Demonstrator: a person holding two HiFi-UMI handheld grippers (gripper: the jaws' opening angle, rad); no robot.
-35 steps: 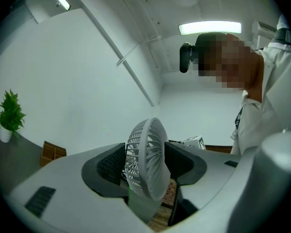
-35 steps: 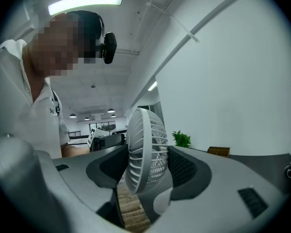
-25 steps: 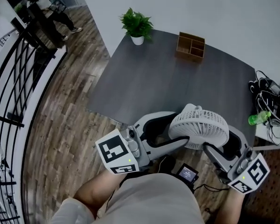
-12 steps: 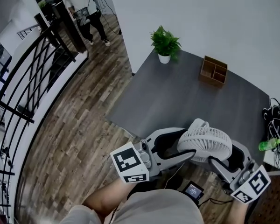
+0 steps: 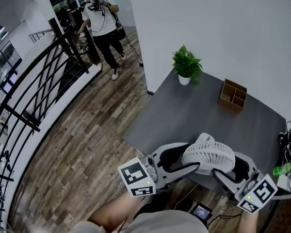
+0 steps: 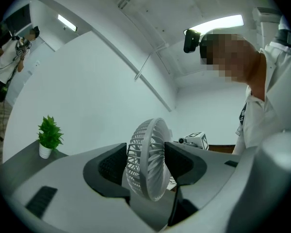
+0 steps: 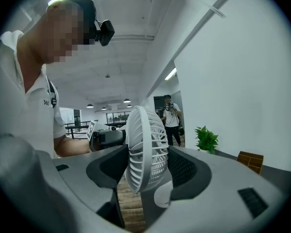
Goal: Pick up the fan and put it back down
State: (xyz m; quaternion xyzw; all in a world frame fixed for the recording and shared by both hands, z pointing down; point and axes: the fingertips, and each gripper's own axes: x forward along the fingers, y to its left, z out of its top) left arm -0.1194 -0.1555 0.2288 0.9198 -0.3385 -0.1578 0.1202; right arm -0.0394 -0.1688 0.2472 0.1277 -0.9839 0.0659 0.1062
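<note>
Centrally, a grey table (image 5: 184, 110) is seen, and over its near edge a white fan (image 5: 209, 153) is held on edge. In the head view its breadth is stretched from 9 to 3 o'clock, with its flat faces turned toward 12 and 6. Both faces are pinched by the left gripper (image 5: 190, 157) from 9 o'clock and by the right gripper (image 5: 226, 166) from 4. A potted plant (image 5: 186, 66) and a wooden organiser (image 5: 233, 95) are set far off toward 12.

One fan (image 5: 208, 153), two tools (image 5: 191, 155) (image 5: 225, 164), one potted plant (image 5: 186, 64), one wooden box (image 5: 233, 95), one table (image 5: 194, 110).
</note>
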